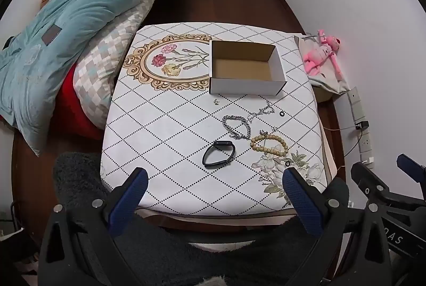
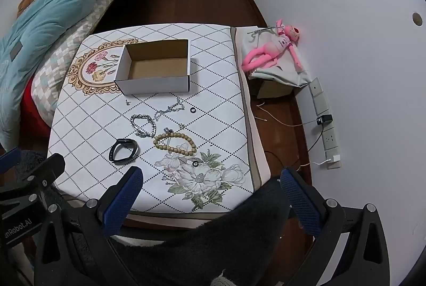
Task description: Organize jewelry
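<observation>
An open white cardboard box (image 1: 246, 67) with a brown inside sits near the far side of the white table cover with black dotted diamonds (image 1: 159, 126), and nothing lies inside it — only its bare brown floor shows. All the jewelry is out on the cover, on the near side of the box. A tiny silver earring (image 1: 216, 101) lies just in front of the box, and a thin silver chain necklace (image 1: 262, 110) lies beside a small black ring (image 1: 281, 114). Nearer in are a thick silver chain bracelet (image 1: 236, 126), a tan wooden bead bracelet (image 1: 269, 144) and a black band watch (image 1: 218, 153). A second small black ring (image 2: 195, 163) rests on the printed flowers. The left gripper (image 1: 213, 195) is spread wide with nothing between its blue fingers (image 1: 127, 203), back by the near edge. The right gripper (image 2: 210, 195) is spread wide too — it holds nothing.
</observation>
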A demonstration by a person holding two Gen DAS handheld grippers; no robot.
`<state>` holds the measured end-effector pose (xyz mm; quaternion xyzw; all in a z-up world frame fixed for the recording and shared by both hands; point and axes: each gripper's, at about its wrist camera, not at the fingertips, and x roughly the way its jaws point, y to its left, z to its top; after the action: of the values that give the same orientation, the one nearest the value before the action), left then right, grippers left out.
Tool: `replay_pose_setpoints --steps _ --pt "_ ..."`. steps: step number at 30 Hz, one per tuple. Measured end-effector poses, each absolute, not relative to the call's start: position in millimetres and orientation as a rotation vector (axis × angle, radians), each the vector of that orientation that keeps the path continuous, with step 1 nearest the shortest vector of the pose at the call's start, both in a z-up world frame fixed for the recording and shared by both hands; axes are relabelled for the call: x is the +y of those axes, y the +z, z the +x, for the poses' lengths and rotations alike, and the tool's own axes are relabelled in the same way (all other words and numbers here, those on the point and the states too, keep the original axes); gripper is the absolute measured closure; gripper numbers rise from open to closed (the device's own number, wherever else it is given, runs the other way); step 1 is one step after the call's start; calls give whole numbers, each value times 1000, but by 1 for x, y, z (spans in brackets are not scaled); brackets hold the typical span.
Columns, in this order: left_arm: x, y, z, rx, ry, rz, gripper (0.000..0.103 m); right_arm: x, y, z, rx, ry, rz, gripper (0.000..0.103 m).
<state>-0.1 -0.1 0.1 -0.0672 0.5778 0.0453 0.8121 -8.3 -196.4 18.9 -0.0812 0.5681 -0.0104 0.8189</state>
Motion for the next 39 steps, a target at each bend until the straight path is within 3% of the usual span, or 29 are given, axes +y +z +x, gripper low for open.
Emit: replay_pose_setpoints --steps 39 --pt "-2 3 -5 1232 98 -133 0 -204 26 -11 1194 -28 -168 0"
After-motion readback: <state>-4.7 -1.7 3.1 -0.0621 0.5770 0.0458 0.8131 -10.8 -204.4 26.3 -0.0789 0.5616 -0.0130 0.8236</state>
